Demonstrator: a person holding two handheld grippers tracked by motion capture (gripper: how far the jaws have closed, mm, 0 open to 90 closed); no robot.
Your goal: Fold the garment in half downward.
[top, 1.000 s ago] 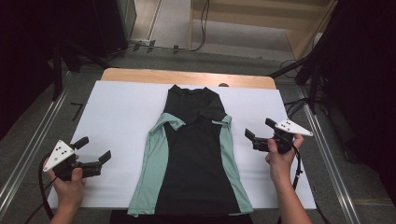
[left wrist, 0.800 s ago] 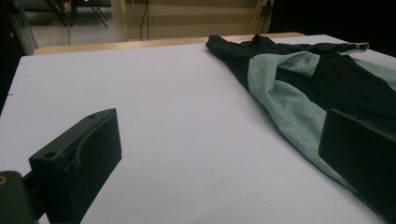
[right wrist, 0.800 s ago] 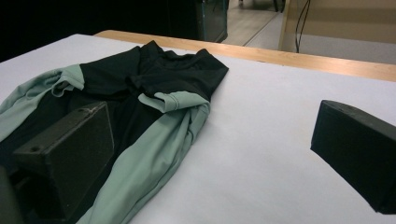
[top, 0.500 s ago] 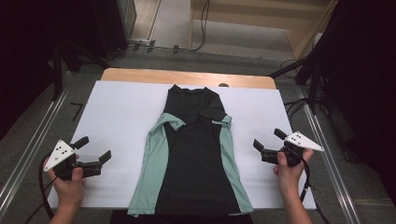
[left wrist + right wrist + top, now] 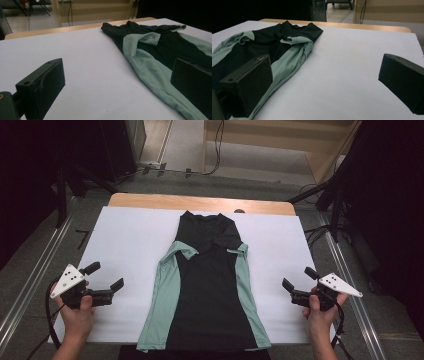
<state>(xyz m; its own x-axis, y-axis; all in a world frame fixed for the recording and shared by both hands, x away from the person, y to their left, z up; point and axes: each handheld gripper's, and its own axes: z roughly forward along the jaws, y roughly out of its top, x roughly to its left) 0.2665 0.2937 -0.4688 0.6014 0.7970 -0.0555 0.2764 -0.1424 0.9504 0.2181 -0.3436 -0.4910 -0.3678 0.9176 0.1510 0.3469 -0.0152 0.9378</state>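
Table (image 5: 130, 240) first: a wide white sheet covers most of it, with a strip of bare wood showing along the far edge, and nothing lies on it but one garment. That garment, a black top with mint-green side panels (image 5: 210, 285), lies lengthwise down the middle of the sheet, neck toward the far edge and hem hanging slightly over the near edge. Both of its short sleeves are already turned inward across the chest, their green undersides showing just below the collar, so the folding looks begun but far from finished: the long body is still spread full length and flat, and my reading is that the lengthwise folds, hem up toward the neck, remain to be made. The left gripper (image 5: 102, 279) hovers over bare sheet well to the left of the garment, jaws spread wide and holding nothing; in the left gripper view the green edge of the top runs just past the right-hand jaw without touching it. The right gripper (image 5: 298, 283) sits over the sheet well to the right of the garment, likewise gaping and empty, pointed toward the cloth. Neither is in contact with the fabric. As for writing, no brand, label or print can be read on the top, the sheet or either gripper.
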